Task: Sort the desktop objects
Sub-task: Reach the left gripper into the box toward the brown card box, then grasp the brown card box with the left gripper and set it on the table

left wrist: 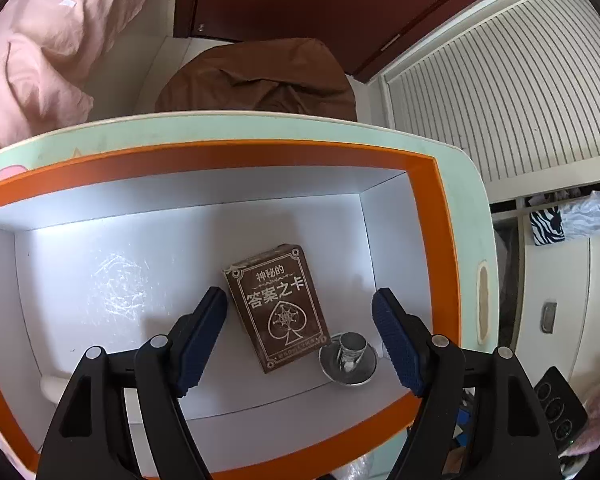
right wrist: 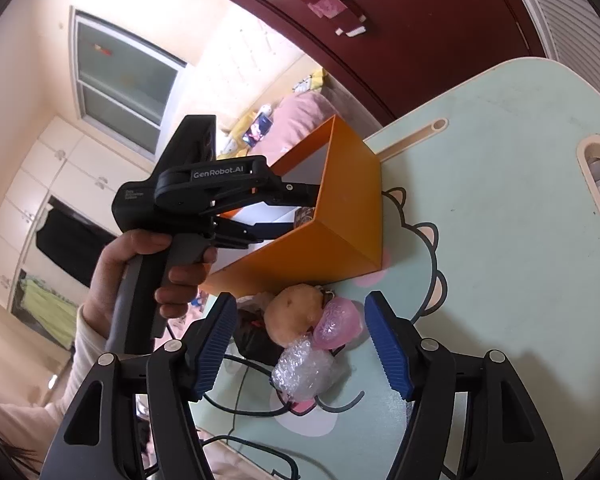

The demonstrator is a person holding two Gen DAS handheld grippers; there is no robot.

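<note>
Left gripper [left wrist: 300, 300] jaws spread wide, nothing pinched, pointing steeply down into orange box [left wrist: 446, 240]; pads clear of everything. Brown card deck [left wrist: 278, 306] flat on white box floor between the two pads, nearer the left pad but not touching. Small shiny metal piece [left wrist: 349, 358] just beside deck's lower right corner, also on box floor, close to the right pad. Box sitting on pale green desk [left wrist: 466, 184] near its rounded corner. Right gripper [right wrist: 300, 308] jaws also well apart, empty, hovering above desk. Below and between its pads: tan plush ball [right wrist: 294, 314], touching pink translucent lump [right wrist: 334, 322], touching bubble wrap wad [right wrist: 302, 372], all clustered on desk just beside the box's outer wall. Black cable [right wrist: 244, 408] looping across desk near left pad. In right wrist view, hand [right wrist: 140, 276] gripping handle of left gripper, whose tips reach inside box over the rim. Cartoon print on desk [right wrist: 428, 264] partly covered by box.
</note>
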